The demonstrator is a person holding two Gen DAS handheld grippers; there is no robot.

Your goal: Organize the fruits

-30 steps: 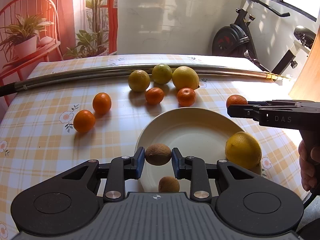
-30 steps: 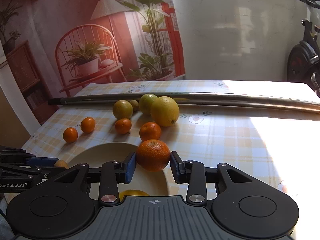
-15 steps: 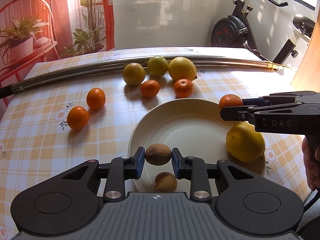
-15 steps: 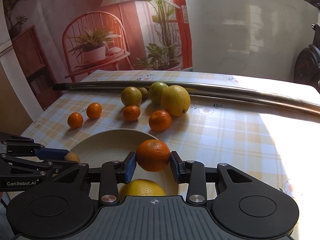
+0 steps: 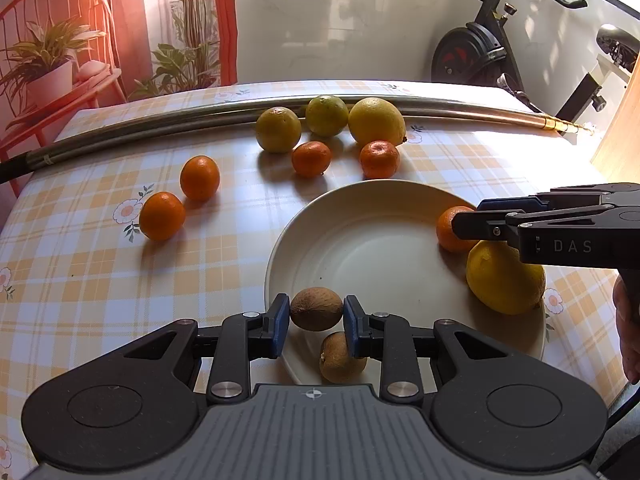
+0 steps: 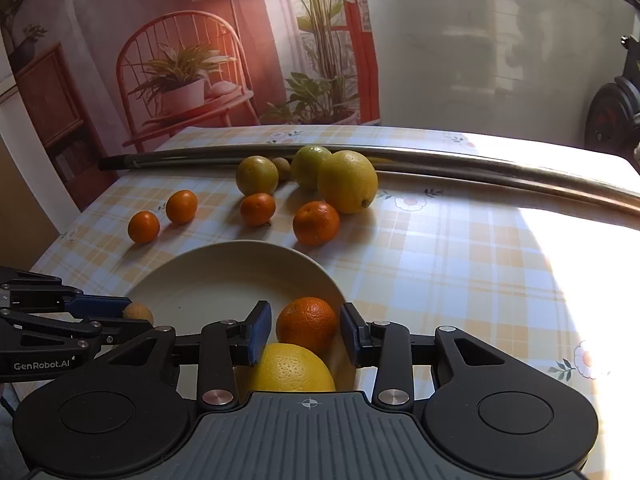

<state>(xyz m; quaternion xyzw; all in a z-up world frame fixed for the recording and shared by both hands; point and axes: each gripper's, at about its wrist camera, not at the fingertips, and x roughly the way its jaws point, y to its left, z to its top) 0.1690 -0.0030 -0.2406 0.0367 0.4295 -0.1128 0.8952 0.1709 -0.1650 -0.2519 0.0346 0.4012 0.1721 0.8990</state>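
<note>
Gripping kiwi (image 5: 316, 309), left claw (image 5: 316, 320) half-hides second kiwi (image 5: 338, 358); right claw (image 6: 307, 334) spread, straddling orange (image 6: 306, 324).

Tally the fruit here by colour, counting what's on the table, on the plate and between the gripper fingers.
Orange fruit: 5
Yellow or yellow-green fruit: 4
Brown fruit: 3
Total: 12
</note>
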